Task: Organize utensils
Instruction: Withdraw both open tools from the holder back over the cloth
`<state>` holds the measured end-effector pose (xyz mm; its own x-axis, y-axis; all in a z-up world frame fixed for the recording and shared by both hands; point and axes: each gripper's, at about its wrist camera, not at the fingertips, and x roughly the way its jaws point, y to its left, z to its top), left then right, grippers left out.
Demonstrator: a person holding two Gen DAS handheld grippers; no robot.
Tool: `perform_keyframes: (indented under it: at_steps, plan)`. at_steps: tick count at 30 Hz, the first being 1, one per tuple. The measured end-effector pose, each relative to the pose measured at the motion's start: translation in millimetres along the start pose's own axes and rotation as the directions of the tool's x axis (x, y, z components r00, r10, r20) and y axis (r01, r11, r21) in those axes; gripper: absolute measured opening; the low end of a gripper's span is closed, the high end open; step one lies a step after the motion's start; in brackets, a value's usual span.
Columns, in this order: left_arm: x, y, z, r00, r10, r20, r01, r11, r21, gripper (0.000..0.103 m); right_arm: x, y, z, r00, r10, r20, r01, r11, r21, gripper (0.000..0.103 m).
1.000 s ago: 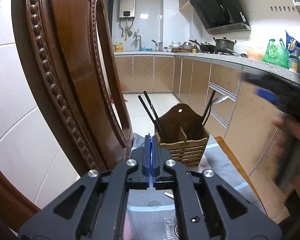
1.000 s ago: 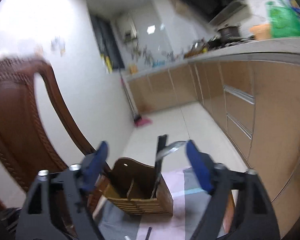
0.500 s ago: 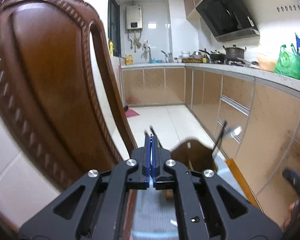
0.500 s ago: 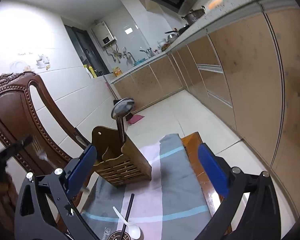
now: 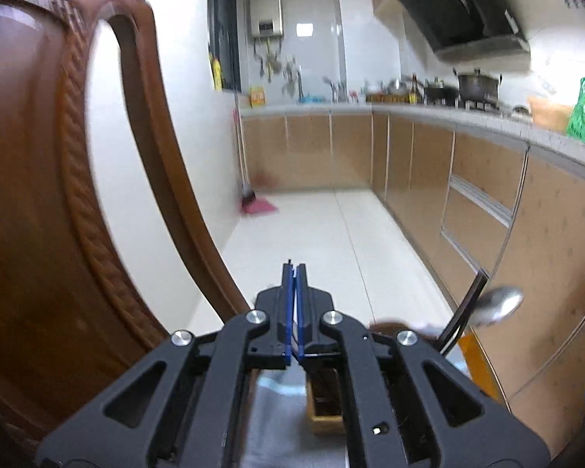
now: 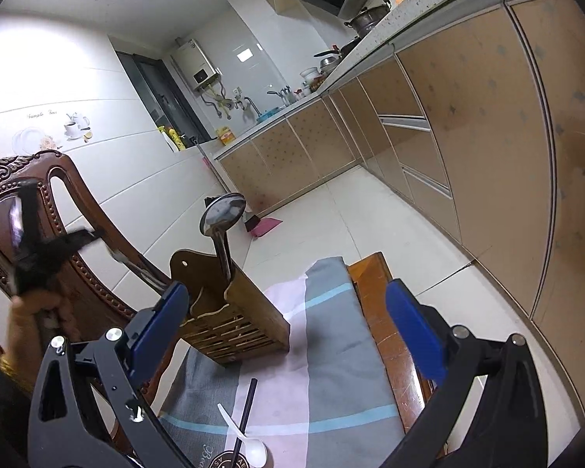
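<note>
I run two handheld grippers over a table covered by a grey, pink and blue-striped cloth. The right gripper stands with its blue pads far apart; its jaws have just been opening, and nothing sits between them but bare cloth. Nearest to it, just below and slightly left of its centre line, a white plastic spoon lies on the cloth with a black chopstick lying across its handle. Further ahead, beside the left pad, stands the wooden utensil holder, slatted at the front and divided into compartments; a steel ladle stands upright in its right-hand compartment, bowl upward. Left of the holder, a hand grips the left gripper's handle in front of a carved wooden chair. In the left wrist view, the left gripper has its blue pads pressed together with nothing held between them. Directly beneath its frame I see part of the holder, and to its right the ladle's bowl and a dark handle beside it rise above the frame. The chair back fills the space to the left of this gripper. Beyond both grippers lie a pale tiled floor and kitchen cabinets.
</note>
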<state>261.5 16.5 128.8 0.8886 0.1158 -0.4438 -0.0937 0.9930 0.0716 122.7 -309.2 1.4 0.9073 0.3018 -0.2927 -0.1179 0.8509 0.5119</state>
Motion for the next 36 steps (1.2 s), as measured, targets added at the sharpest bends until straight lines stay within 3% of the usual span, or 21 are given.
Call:
perform_keyframes:
  at_steps: [4, 5, 7, 8, 9, 15, 20, 24, 27, 36]
  plan:
    - [29, -4, -28, 0.994, -0.042, -0.105, 0.044, 0.999, 0.013, 0.003, 4, 1, -1, 1.000, 0.002, -0.019, -0.002, 1.000, -0.006, 0.099]
    - [33, -4, -35, 0.991, -0.048, -0.122, 0.051, 0.998, 0.021, 0.008, 5, 2, -1, 1.000, 0.004, -0.024, -0.004, 1.000, -0.011, 0.099]
    - [34, -1, -40, 0.992, -0.041, -0.120, 0.044, 0.999, 0.030, 0.046, 6, 4, -2, 1.000, 0.008, -0.029, -0.008, 1.000, -0.016, 0.099]
    - [26, 1, -42, 0.995, -0.035, -0.092, 0.038, 0.999, 0.027, 0.079, 6, 6, -2, 0.999, 0.011, -0.031, -0.012, 1.000, -0.021, 0.099]
    - [12, 4, -44, 0.999, -0.024, -0.045, 0.025, 0.999, 0.021, 0.086, 6, 7, -3, 0.999, 0.013, -0.032, -0.014, 1.000, -0.026, 0.099]
    - [-74, 17, -80, 0.997, -0.064, 0.036, 0.064, 0.998, 0.004, 0.093, 4, 27, -10, 0.998, 0.037, -0.049, -0.043, 0.992, -0.122, 0.099]
    - [-113, 13, -130, 0.996, -0.087, 0.029, 0.087, 0.996, -0.013, 0.094, -1, 47, -22, 0.996, 0.049, -0.077, -0.067, 0.967, -0.247, 0.099]
    - [-116, 14, -168, 0.987, -0.150, -0.058, 0.147, 0.988, -0.045, 0.094, -1, 58, -33, 0.990, 0.056, -0.126, -0.093, 0.947, -0.309, 0.099]
    - [-112, 11, -179, 0.985, -0.147, -0.089, 0.146, 0.989, -0.024, 0.094, -3, 63, -41, 0.990, 0.044, -0.134, -0.090, 0.930, -0.356, 0.099]
    - [-115, 20, -176, 0.984, -0.164, -0.076, 0.159, 0.985, -0.058, 0.094, -4, 63, -53, 0.989, 0.006, -0.149, -0.064, 0.920, -0.387, 0.099]
